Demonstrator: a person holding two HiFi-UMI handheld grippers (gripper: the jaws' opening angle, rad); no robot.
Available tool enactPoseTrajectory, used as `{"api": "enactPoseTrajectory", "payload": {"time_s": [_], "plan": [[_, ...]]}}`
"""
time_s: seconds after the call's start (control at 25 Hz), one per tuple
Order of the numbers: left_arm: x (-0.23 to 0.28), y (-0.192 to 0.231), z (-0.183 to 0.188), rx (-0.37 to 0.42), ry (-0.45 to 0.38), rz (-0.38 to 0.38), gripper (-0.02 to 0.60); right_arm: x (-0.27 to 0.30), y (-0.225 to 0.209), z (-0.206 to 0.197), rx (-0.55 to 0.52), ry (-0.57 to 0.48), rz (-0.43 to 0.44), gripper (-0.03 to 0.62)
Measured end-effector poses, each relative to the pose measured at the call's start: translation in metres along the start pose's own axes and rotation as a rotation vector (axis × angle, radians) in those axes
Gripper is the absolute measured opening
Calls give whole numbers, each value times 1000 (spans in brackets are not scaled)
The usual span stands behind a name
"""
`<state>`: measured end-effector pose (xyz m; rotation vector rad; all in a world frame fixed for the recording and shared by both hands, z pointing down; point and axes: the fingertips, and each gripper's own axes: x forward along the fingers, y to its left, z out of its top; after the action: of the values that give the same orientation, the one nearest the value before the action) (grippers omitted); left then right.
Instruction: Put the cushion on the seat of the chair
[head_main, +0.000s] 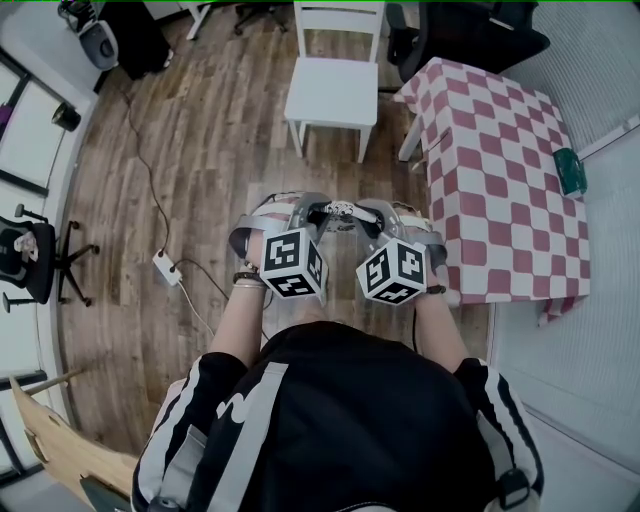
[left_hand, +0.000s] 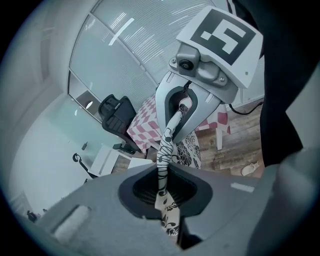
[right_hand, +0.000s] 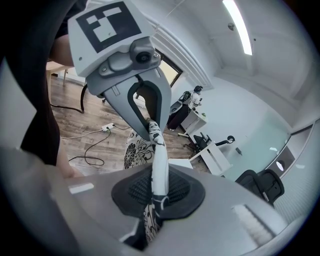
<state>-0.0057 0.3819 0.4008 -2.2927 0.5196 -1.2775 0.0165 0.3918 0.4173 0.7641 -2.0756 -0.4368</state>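
Observation:
The black-and-white patterned cushion (head_main: 338, 209) hangs between my two grippers, close in front of the person's body. Its top edge runs taut from one gripper to the other. My left gripper (left_hand: 162, 192) is shut on one end of that edge. My right gripper (right_hand: 157, 192) is shut on the other end. The cushion's body (left_hand: 192, 150) droops below the edge, also seen as cushion fabric (right_hand: 137, 147) in the right gripper view. The white chair (head_main: 335, 88) stands further ahead on the wooden floor, its seat bare and facing me.
A table with a red-and-white checked cloth (head_main: 500, 170) stands right of the chair, a green object (head_main: 571, 170) at its far edge. A power strip with cable (head_main: 165, 268) lies on the floor at left. An office chair (head_main: 30, 260) is at far left.

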Motion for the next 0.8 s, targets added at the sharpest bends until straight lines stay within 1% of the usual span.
{"api": "enactPoseTrajectory", "payload": {"time_s": [0.32,0.8], "plan": [[25,36,-9,-1,-19,-25,18,28,-32,-3,14,19,2,11],[56,90,-33,3,-29,-44,18,78,-75,3,35,40,7,11]]}}
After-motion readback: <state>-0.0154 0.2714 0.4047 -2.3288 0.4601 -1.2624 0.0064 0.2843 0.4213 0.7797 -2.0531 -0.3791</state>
